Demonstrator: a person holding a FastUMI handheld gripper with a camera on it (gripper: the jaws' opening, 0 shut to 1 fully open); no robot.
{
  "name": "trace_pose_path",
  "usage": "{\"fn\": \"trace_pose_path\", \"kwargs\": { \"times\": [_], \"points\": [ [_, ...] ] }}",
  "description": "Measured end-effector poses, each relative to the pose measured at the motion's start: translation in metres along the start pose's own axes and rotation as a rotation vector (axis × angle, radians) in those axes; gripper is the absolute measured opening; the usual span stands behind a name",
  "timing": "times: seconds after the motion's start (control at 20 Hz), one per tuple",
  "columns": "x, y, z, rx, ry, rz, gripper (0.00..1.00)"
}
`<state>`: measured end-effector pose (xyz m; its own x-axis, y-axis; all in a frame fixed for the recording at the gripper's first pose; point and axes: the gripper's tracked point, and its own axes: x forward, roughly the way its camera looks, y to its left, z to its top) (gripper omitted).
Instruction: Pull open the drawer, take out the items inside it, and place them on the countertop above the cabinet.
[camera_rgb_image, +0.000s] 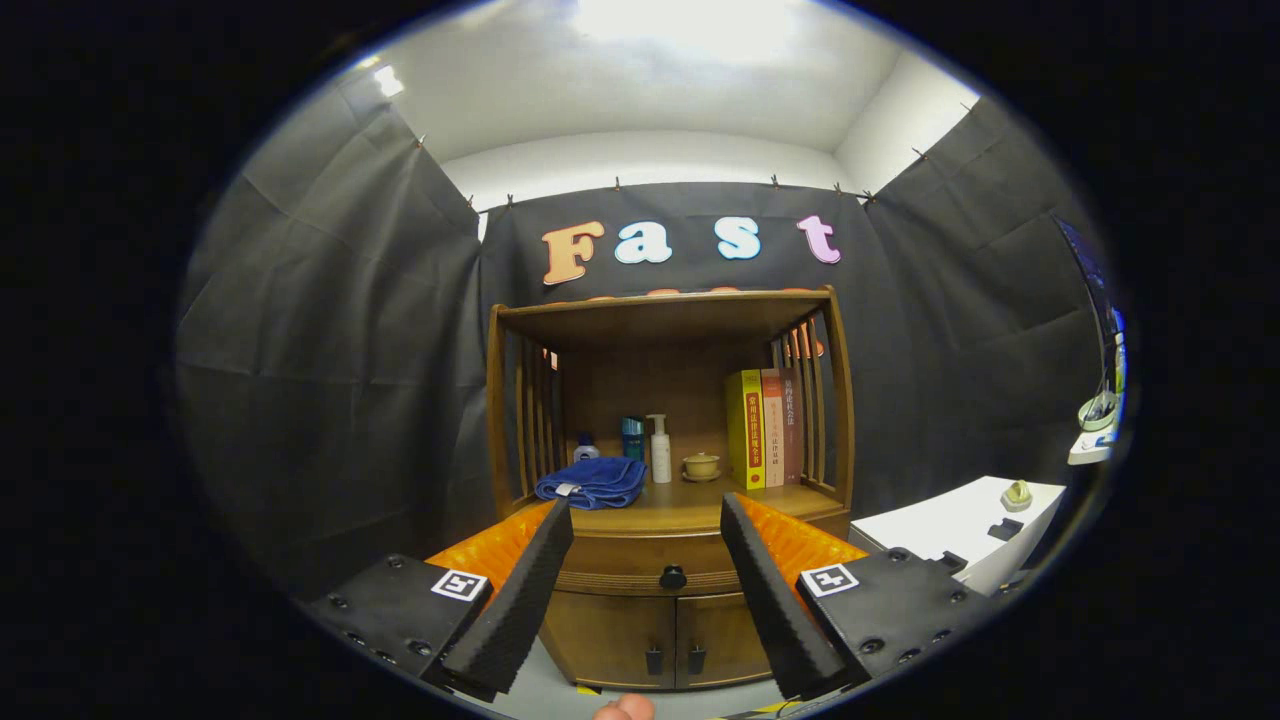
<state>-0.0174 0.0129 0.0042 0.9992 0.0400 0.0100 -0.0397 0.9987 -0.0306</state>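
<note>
The gripper (647, 515) is held level, facing the cabinet (668, 480), its jaws spread wide and empty, framing the closed drawer (640, 562) with its one dark knob (673, 577). On the bench (690, 495) above sit one folded blue towel (592, 481), three bottles (660, 450), one small cup (701, 465) and three upright books (765, 428); two doors (655, 640) lie below.

I'm looking at the wooden cabinet (668, 560) w/ its countertop (690, 497) under a slatted shelf frame. On the top, left to right: folded blue towel (592, 481), small bottle (586, 448) behind it, teal container (632, 438), white pump bottle (660, 450), small cup on saucer (701, 466), then 3 books (765, 427) standing upright by the right slats. Drawer (650, 565) below is closed, dark knob (673, 577) between my gripper (647, 525) fingers, which are spread apart
</note>
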Motion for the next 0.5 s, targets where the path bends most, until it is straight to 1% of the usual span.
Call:
{"fn": "trace_pose_path", "kwargs": {
  "times": [0.2, 0.5],
  "points": [
    [-0.0003, -0.0005, 0.0001, -0.024, 0.007, -0.017, 0.98],
    [0.0012, 0.0018, 0.0031, -0.033, -0.002, -0.009, 0.98]
  ]
}}
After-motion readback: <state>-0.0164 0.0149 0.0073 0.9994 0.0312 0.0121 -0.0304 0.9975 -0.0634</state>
